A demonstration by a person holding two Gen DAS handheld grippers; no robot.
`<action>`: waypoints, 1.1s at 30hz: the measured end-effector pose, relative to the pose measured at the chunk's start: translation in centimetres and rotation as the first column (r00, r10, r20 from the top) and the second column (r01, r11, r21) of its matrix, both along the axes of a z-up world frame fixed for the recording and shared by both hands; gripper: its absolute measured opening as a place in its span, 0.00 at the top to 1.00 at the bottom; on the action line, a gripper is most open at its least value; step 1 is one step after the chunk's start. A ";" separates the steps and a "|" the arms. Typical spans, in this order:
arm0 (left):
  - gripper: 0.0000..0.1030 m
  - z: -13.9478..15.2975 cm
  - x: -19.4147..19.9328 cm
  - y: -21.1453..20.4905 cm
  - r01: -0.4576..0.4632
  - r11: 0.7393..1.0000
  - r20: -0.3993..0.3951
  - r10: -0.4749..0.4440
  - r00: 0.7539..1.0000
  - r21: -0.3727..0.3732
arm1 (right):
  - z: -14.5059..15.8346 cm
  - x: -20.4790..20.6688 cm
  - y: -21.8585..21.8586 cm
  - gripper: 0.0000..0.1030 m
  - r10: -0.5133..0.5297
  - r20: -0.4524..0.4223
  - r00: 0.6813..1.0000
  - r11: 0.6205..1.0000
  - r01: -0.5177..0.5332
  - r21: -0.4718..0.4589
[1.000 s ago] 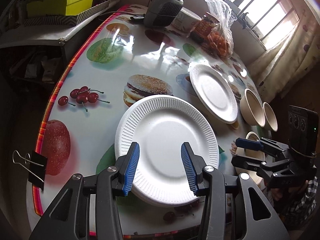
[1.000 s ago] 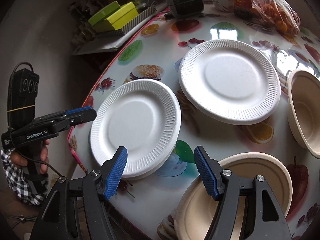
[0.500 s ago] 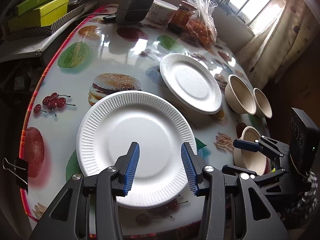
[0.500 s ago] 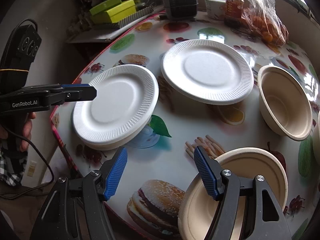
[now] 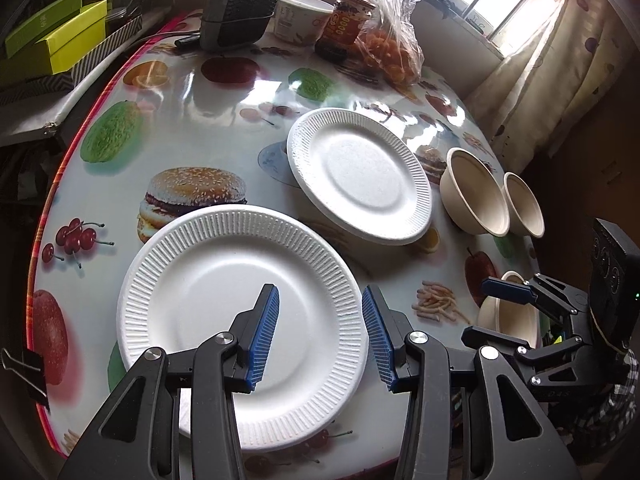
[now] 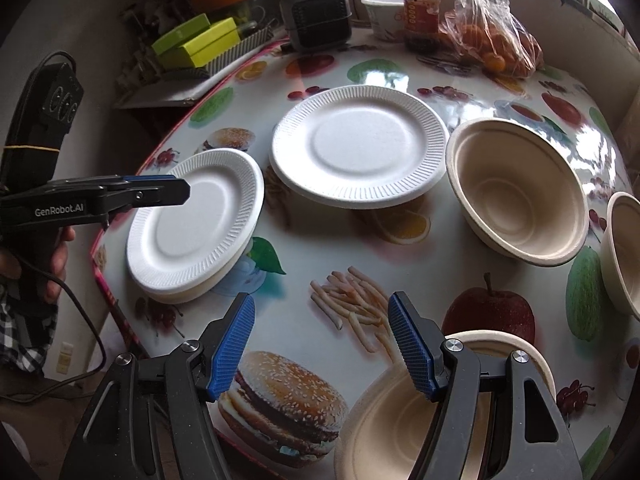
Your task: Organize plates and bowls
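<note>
A white foam plate (image 5: pixel 224 312) lies at the table's near edge, apparently on top of another (image 6: pixel 192 220). My left gripper (image 5: pixel 320 292) hovers over its right half, open and empty; in the right wrist view the left gripper (image 6: pixel 176 190) shows side-on. A second white plate (image 5: pixel 360 176) (image 6: pixel 360 148) sits farther in. Two beige bowls (image 5: pixel 474 196) (image 5: pixel 522 204) stand upright to its right; the larger bowl (image 6: pixel 516 188) is also in the right wrist view. My right gripper (image 6: pixel 320 300) is open above bare tablecloth, beside a third beige bowl (image 6: pixel 400 420).
On the far side of the fruit-print table (image 5: pixel 192 92) are a dark heater (image 5: pixel 240 4), a paper cup (image 5: pixel 300 16), a jar (image 5: pixel 348 24) and a bag of oranges (image 5: pixel 392 48). Green boxes (image 5: pixel 60 40) lie on a shelf at left. A binder clip (image 5: pixel 28 372) grips the table edge.
Both grippers have drifted right along the near edge, so the plates slid left in both views. More of the bowls came into sight. Neither jaw moved.
</note>
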State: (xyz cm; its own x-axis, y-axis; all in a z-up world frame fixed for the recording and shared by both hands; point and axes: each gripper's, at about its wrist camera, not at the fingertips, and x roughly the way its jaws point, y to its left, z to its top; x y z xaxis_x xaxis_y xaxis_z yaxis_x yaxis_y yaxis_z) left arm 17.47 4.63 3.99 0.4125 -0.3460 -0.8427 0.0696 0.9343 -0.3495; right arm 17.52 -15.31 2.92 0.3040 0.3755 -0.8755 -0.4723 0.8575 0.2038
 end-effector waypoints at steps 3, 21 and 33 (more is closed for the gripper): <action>0.57 0.5 1.2 0.2 -0.008 1.000 0.009 0.007 1.000 0.008 | 0.8 1.0 0.4 0.32 -0.006 0.003 1.000 1.000 0.006 0.029; 0.57 -1.0 11.4 1.3 -0.004 0.999 -0.037 0.006 0.999 0.041 | -2.1 9.1 -1.2 0.32 -0.281 -0.185 0.942 0.945 0.306 0.118; 0.57 -3.2 14.7 0.4 0.014 1.000 -0.099 -0.014 0.995 0.004 | -2.9 9.9 -0.5 0.32 -0.320 -0.209 0.924 0.930 0.348 0.116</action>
State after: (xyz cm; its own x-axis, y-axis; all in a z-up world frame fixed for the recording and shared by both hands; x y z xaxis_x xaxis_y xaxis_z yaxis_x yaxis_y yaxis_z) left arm 32.19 5.01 0.79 0.3221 -0.3474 -0.8807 0.0481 0.9351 -0.3512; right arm 27.46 -15.84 0.01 0.2739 0.4094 -0.8703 -0.1056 0.9122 0.3959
